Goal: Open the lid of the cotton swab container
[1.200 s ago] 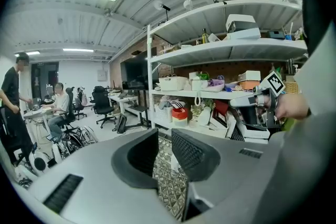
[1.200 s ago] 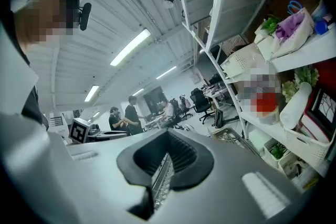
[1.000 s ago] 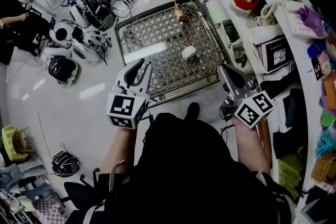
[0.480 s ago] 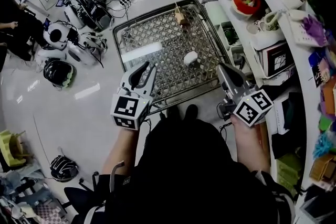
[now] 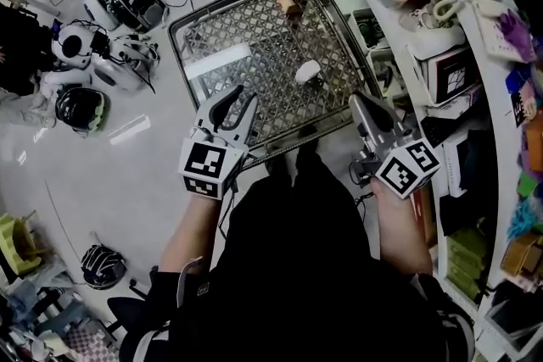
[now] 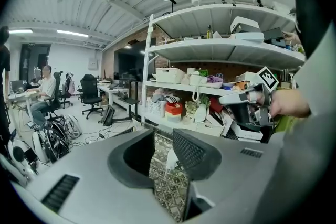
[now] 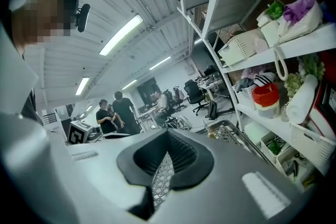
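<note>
Resting on mesh table, cotton swab container, beyond fingers

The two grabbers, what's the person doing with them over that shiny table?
A person holds a gripper in each hand above a metal mesh table. The small white cotton swab container stands on the table ahead of both grippers, and neither touches it yet. The left gripper has just been opening its jaws a little, with nothing between them. The right gripper is shut and empty.
</note>
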`<state>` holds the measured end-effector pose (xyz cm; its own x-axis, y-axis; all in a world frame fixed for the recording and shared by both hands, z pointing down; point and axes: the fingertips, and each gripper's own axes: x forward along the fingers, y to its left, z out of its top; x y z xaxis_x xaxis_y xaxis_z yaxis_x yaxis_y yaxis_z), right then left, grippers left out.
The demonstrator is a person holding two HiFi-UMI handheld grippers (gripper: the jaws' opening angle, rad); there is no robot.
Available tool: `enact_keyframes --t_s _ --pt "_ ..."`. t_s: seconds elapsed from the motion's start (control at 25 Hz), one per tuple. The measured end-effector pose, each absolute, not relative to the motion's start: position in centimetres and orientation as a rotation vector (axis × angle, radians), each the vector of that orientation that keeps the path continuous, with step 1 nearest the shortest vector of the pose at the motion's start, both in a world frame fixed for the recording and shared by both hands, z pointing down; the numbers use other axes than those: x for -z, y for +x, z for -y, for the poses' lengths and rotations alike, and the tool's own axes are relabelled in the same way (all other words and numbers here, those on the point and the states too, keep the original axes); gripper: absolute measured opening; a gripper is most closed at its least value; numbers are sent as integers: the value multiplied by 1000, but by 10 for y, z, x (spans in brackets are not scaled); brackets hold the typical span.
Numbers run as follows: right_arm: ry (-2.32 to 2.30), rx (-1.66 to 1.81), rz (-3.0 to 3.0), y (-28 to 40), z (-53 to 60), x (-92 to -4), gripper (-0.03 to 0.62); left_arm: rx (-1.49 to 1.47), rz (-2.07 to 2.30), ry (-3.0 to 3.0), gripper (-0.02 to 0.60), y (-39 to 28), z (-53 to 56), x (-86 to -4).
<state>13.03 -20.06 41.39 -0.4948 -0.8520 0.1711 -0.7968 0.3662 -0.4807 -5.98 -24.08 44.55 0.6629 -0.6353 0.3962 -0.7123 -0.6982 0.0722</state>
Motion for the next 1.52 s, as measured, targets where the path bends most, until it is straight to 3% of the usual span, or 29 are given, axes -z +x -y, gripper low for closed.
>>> enact_keyframes --t_s 0.92,1.04,1.52 --pt "-1463 1023 -2529 148 230 -507 9 -594 904 2631 174 13 265 -554" --pt "-1478 1037 -2512 153 231 -520 9 -604 875 2634 219 26 266 -578" --pt "-1495 1119 -2464 150 226 -554 9 -756 832 2640 259 50 280 -658"
